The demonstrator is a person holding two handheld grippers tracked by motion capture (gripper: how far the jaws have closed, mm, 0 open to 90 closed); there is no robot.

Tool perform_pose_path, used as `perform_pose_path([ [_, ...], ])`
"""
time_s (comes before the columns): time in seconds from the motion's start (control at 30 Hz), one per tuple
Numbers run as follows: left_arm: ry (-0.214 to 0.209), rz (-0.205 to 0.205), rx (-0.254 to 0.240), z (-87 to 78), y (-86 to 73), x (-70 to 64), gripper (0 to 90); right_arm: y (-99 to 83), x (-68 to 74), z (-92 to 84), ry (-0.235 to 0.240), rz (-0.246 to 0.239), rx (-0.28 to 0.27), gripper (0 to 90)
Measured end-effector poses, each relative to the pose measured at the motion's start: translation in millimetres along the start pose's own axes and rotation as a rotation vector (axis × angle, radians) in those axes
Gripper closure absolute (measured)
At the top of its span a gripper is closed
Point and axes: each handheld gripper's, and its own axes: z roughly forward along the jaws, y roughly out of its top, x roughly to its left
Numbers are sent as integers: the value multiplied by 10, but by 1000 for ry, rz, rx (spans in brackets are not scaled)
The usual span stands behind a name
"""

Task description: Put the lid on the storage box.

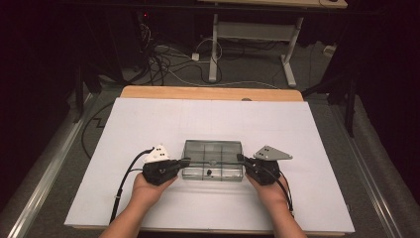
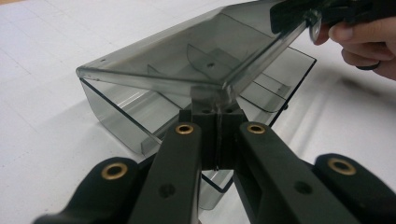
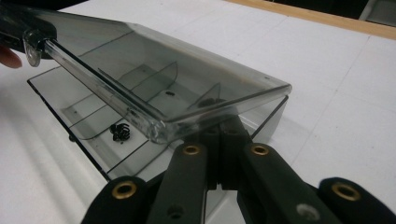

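Note:
A smoky clear plastic box [image 1: 213, 148] with inner dividers sits on the white board, near its front edge. Its hinged lid [image 2: 187, 56] is tilted up over the tray [image 2: 116, 116]. My left gripper [image 1: 184, 161] is shut on the lid's front left corner, with its jaws pressed together [image 2: 215, 112]. On the front right corner my right gripper [image 1: 241, 158] is shut as well [image 3: 219, 130], under the raised lid [image 3: 154, 60]. A small black part [image 3: 120, 132] lies in a front compartment [image 1: 210, 172]. Each gripper view shows the other gripper at the lid's far corner.
The white board [image 1: 148, 124] covers a wooden table whose far edge [image 1: 208, 92] shows. Bare board lies on all sides of the box. Beyond the table, cables [image 1: 163, 64] and a desk frame [image 1: 252, 34] stand on the floor.

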Motion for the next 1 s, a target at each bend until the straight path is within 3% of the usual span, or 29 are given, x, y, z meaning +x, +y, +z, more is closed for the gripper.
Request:
perform_pose_path([
  [0.3, -5, -2, -1, 4, -13, -2, 874, -69, -20, -88, -22, -8, 11, 900],
  [0.5, 0, 0, 5, -9, -30, -1, 874, -183, -117, -180, -54, 10, 60, 890],
  [0.8, 17, 19, 29, -76, -78, -51, 873, -339, -173, -299, -63, 47, 128, 657],
  [1.0, 22, 2, 25, -128, -170, -63, 871, -393, -124, -367, -46, 68, 131, 428],
])
